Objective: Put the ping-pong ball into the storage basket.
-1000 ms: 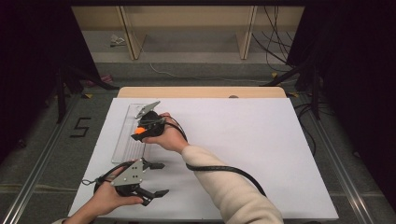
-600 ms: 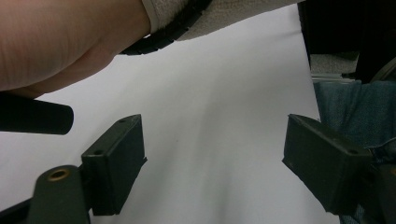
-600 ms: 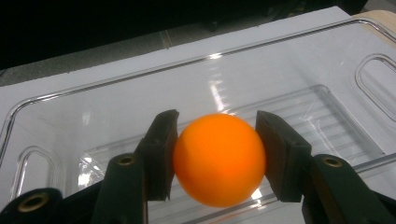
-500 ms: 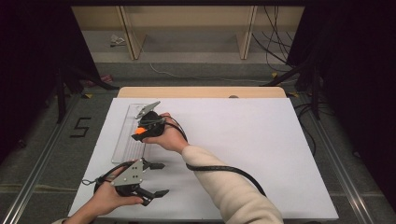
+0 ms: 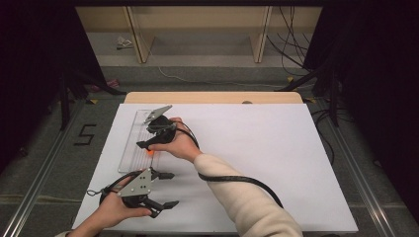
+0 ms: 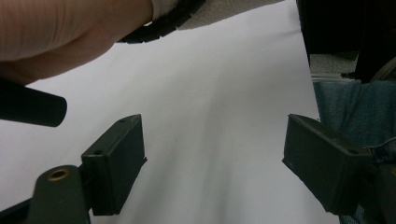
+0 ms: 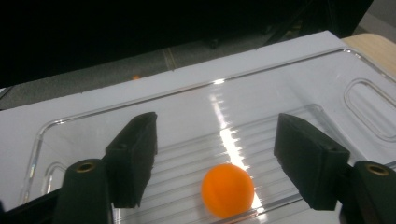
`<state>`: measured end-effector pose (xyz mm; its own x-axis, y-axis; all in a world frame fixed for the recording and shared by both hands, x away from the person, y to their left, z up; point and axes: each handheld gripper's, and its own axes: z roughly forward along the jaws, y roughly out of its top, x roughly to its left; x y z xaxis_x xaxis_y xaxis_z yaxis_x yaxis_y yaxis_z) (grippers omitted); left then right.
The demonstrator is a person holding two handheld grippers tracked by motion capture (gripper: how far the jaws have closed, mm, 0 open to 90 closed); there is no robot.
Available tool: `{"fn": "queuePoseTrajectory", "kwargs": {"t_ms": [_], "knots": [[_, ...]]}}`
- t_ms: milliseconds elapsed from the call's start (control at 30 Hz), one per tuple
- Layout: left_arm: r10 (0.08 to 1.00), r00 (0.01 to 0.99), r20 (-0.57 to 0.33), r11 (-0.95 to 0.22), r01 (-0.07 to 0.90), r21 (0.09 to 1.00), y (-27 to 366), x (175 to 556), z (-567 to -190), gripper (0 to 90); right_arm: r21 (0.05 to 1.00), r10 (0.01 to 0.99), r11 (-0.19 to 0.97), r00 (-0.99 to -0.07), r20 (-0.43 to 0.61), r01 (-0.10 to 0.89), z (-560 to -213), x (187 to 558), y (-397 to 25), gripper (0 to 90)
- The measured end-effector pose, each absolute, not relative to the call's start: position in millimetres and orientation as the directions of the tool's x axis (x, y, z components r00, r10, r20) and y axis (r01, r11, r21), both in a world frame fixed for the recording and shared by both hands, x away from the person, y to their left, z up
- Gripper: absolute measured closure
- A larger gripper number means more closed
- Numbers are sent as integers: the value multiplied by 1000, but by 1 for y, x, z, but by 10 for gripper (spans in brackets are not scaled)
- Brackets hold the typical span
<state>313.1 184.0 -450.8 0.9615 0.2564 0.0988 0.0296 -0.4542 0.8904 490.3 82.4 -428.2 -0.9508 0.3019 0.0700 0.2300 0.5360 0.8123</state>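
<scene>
Ball (image 7: 227, 190) sits in the clear tray (image 7: 289, 93), between the spread jaws of the right gripper (image 7: 215, 158). Jaws should be lowered around it, centred, then closed gently. Left gripper (image 6: 212, 163) is held spread, near the tray's front end.

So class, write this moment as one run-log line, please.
right gripper: open over orange ball | ball: in clear tray, ungripped | left gripper: open, idle above white table
</scene>
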Motion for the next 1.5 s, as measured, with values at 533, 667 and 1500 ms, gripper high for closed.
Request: {"fn": "queuePoseTrajectory", "kwargs": {"t_ms": [533,667,1500], "knots": [[260,961,98,-457,33,889,184,313,-451,201,833,334,509,-942,41,217,-411,482,47,166],[259,961,98,-457,33,889,184,313,-451,202,828,355,509,-934,48,235,-412,483,36,166],[264,959,101,-457,32,889,184,314,-451,201,826,411,498,-911,45,265,-412,477,-16,166]]}}
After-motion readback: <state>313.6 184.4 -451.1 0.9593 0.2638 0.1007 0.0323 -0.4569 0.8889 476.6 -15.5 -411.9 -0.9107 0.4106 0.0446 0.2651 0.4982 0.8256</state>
